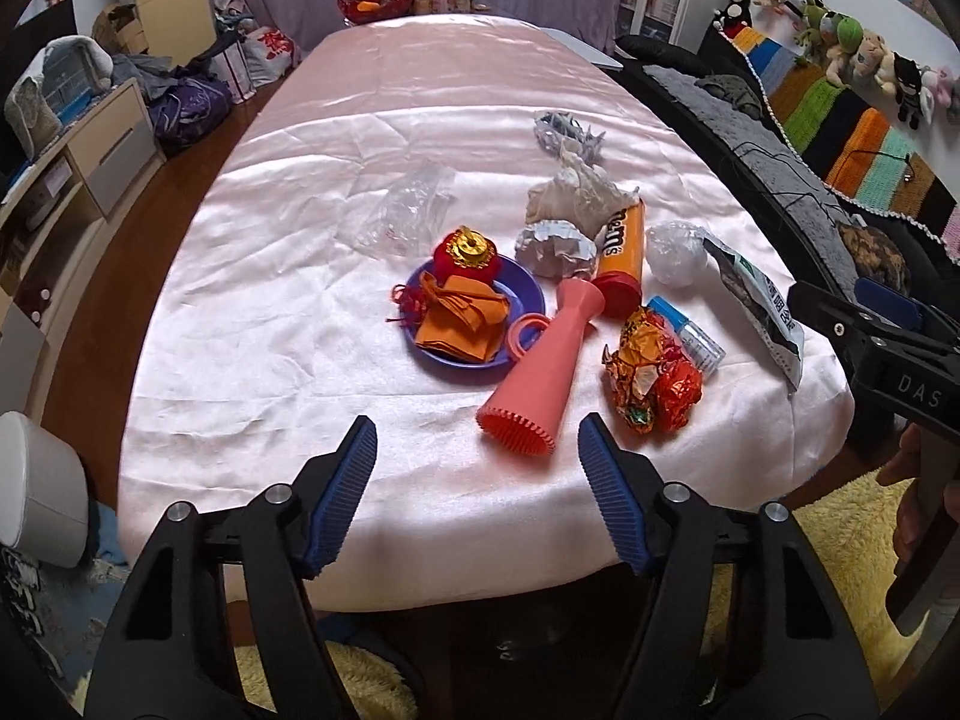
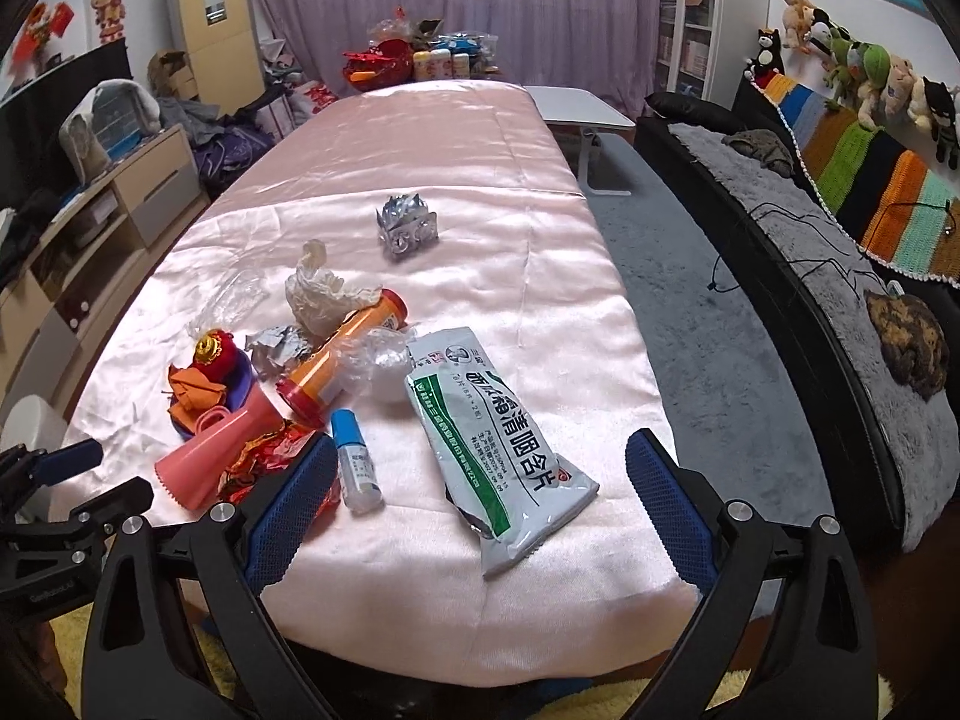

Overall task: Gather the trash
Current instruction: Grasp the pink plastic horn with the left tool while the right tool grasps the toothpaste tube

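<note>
Pink-clothed table, purple plate, wrappers

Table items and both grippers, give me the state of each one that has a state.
left gripper: open, empty
right gripper: open, empty
pink cone cup: lying on its side
orange tube: on its side, red cap on
small dropper bottle: lying flat, blue cap on
foil wrapper: crumpled
grey pouch: lying flat
purple plate: upright, holding orange scraps

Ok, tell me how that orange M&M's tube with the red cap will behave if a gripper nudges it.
The M&M's tube lies on its side on the satin cloth, so it will probably roll, and the shiny fabric may let it slide. It looks rigid, unlikely to crumple. The crumpled white paper leaning on it would likely shift with it.
</note>
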Motion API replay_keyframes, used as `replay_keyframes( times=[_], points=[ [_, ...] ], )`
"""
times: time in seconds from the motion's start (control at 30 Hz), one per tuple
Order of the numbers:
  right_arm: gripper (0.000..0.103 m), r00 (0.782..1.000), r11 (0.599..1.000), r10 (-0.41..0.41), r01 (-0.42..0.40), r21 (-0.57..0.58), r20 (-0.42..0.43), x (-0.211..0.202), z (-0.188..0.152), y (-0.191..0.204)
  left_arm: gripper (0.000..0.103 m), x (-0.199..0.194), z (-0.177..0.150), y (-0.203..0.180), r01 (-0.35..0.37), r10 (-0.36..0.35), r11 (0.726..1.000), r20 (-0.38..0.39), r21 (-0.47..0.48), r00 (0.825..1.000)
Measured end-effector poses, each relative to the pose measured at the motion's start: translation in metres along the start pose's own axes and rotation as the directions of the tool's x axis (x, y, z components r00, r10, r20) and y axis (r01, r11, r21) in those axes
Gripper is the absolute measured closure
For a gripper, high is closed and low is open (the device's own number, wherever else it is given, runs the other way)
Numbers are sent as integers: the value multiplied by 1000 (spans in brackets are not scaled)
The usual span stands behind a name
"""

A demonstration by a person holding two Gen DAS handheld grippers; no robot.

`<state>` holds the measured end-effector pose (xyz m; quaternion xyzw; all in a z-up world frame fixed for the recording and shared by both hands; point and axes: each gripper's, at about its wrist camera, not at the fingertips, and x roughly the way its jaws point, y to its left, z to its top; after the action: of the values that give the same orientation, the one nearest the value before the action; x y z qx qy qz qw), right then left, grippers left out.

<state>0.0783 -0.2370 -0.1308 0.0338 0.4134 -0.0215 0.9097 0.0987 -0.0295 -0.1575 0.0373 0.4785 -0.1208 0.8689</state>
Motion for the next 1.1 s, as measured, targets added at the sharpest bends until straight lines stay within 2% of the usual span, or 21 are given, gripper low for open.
replay_keyframes(
  times=[0.03, 0.23, 0.33, 0.4, 0.63, 0.7, 0.87, 1.1],
  points=[
    [7, 1000, 1000, 6, -6, -7, -2, 3, 1, 0, 39, 5, 1, -2, 10, -10, 1000, -10, 4, 1000],
    [25, 996, 999, 48, -48, 4, -70, 32, 4, -8, 40, 32, 11, -8, 5, -4, 999, -53, 31, 999],
    [34, 993, 998, 61, -61, 12, -99, 45, 2, -10, 53, 43, 14, -11, 23, -20, 999, -76, 36, 997],
    [45, 992, 998, 58, -58, 8, -113, 51, -1, -11, 63, 48, 15, -12, 47, -43, 998, -87, 34, 995],
    [60, 994, 998, 62, -63, -12, -95, 48, 0, -14, 64, 49, 12, -15, 61, -58, 997, -68, 47, 996],
    [73, 994, 998, 62, -64, -14, -87, 46, 1, -14, 64, 48, 11, -15, 64, -61, 997, -60, 39, 996],
    [81, 996, 998, 63, -65, -22, -67, 35, 1, -12, 66, 34, 10, -10, 54, -54, 998, -15, 28, 998],
    [82, 997, 997, 67, -67, -24, 26, -4, 7, -6, 66, -14, 10, -8, 47, -49, 999, 92, 27, 995]
  ],
)
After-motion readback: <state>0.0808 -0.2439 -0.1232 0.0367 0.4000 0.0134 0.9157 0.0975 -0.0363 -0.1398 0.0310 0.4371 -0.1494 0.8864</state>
